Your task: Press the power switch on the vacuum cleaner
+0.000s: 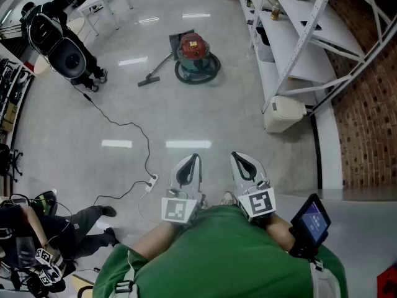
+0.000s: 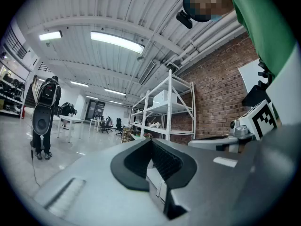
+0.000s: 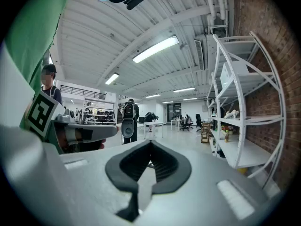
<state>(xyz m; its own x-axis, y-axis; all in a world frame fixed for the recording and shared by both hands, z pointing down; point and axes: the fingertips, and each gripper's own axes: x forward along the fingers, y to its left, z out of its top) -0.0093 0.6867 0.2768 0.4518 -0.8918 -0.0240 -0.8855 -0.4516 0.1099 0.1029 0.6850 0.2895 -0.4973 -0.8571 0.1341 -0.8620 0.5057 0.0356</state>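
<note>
- Presently, the left gripper [image 1: 195, 158] is held close in front of the person's green shirt [image 1: 217, 253]. Its jaws are drawn together at the tips with nothing between them, and the left gripper view shows the dark pads meeting in a closed loop.
- The right gripper [image 1: 236, 156] sits just beside it, likewise pinched together at the tips and empty.
- The vacuum cleaner [image 1: 193, 54], red on top with a teal base, stands on the floor [image 1: 205, 117] well apart from both grippers. It is toward the floor's far edge and nearer the right edge, where a white shelving rack [image 1: 291, 36] runs along a brick wall [image 1: 366, 104].
- Its wand [image 1: 160, 67] leads left to a floor nozzle [image 1: 149, 80] lying flat on the floor.
- The power switch is too small to make out.
- A black cable [image 1: 133, 129] snakes across the left part of the floor to a white power strip [image 1: 151, 182], near the left gripper.
- A white bin [image 1: 284, 113] stands at the foot of the rack, by the floor's right edge.
- A person carrying a large black pack [image 1: 59, 45] stands near the far left corner.
- Another person [image 1: 80, 225] is low down at the near left edge.
- A small screen [image 1: 313, 219] sits by the wearer's right arm.
</note>
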